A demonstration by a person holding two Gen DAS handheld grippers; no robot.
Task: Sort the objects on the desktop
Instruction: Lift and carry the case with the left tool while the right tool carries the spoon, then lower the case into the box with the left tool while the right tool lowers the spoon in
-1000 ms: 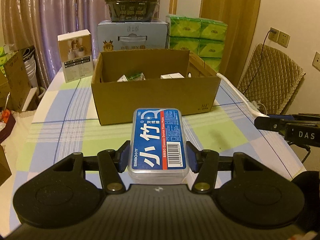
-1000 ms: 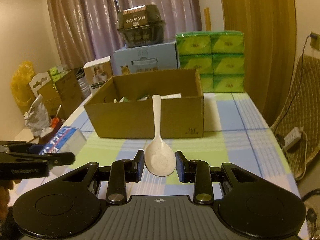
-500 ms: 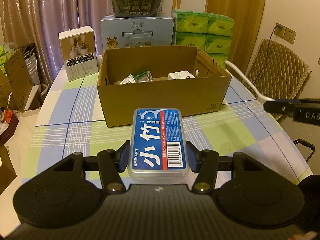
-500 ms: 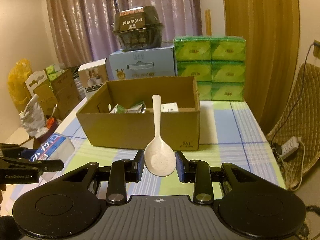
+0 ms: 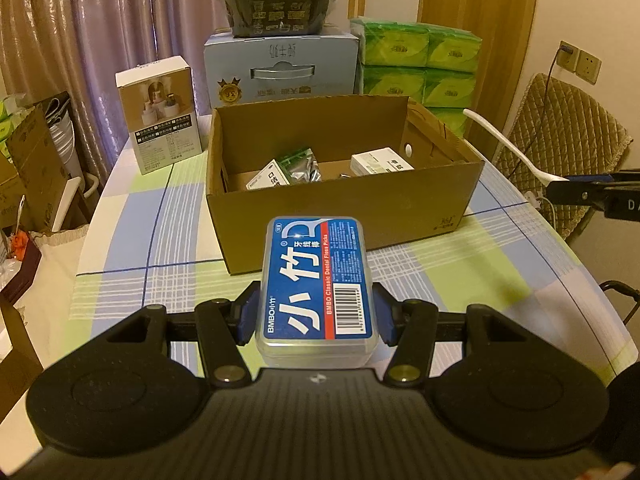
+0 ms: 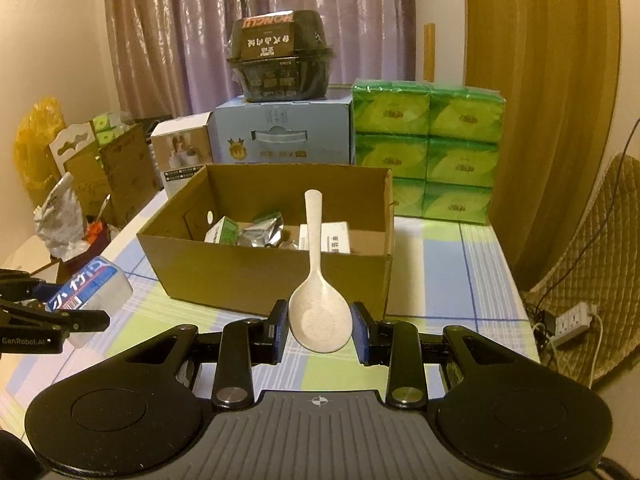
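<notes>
Grippers both loaded, held above the near edge of the checked table (image 5: 128, 248), short of the open cardboard box (image 5: 344, 204).
Left gripper (image 5: 317, 316) clamps a clear floss-pick case (image 5: 316, 286) flat between its pads, blue label up. Right gripper (image 6: 319, 330) pinches the bowl of a pale rice spoon (image 6: 318, 292), handle pointing toward the box. Box sits mid-table holding 2 small cartons and a foil pouch (image 6: 262, 232).

The floss-pick box (image 5: 316, 286) is showing "BMBO Classic Dental Floss Picks". The left gripper (image 6: 76, 316) is reading "GenRobot.AI". The black bowl pack (image 6: 280, 56) is displaying an upside-down "HONGLI".
</notes>
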